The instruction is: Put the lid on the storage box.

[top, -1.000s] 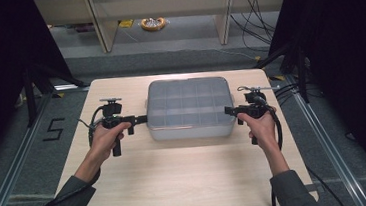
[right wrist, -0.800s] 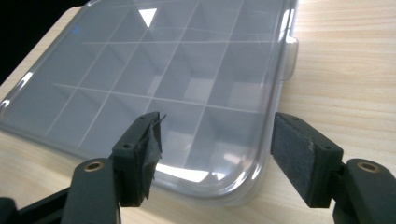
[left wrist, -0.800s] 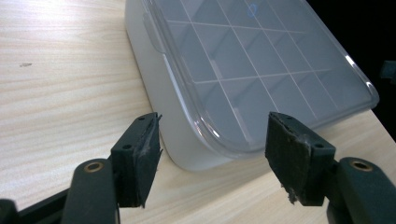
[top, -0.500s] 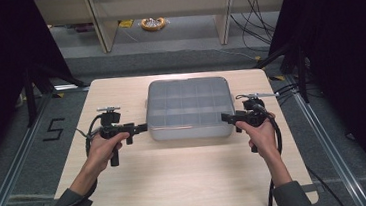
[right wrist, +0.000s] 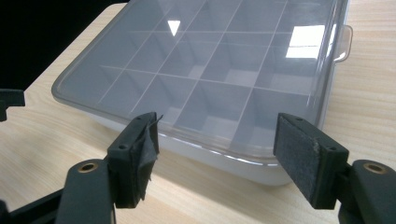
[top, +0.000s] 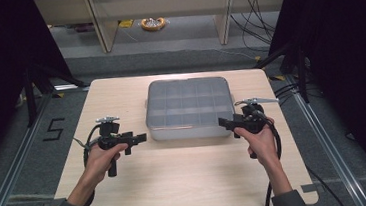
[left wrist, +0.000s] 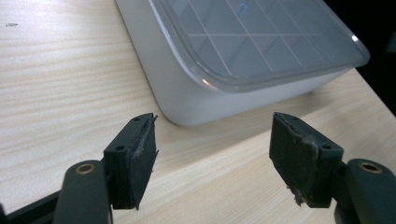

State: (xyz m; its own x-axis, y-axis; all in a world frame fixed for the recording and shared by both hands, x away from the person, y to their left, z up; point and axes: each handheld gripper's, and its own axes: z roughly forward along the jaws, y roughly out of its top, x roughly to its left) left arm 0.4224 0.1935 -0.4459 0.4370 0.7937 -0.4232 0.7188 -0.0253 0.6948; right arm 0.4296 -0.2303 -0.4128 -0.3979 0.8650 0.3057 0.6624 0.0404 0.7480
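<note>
**Both grippers back off the box**

The left gripper point(top: 141, 136) has drawn back toward the near edge, its jaws just widened and empty. The compartment box point(top: 189, 107), lid on, sits mid-table point(top: 178, 183), untouched. The right gripper point(top: 221, 122) has likewise retreated, released, near the box's corner. Judged: the box is set down, 2 hands free.

- One compartment box point(top: 189, 107), lid point(right wrist: 205, 70) on, counted on the table point(top: 177, 178).
- Sixteen compartments seen through the lid, four by four.
- Two grippers: left gripper point(top: 141, 136), right gripper point(top: 221, 122).
- Two hands: left hand point(top: 103, 157), right hand point(top: 259, 139).
- One yellow coil point(top: 153, 23) on the floor beyond.
</note>
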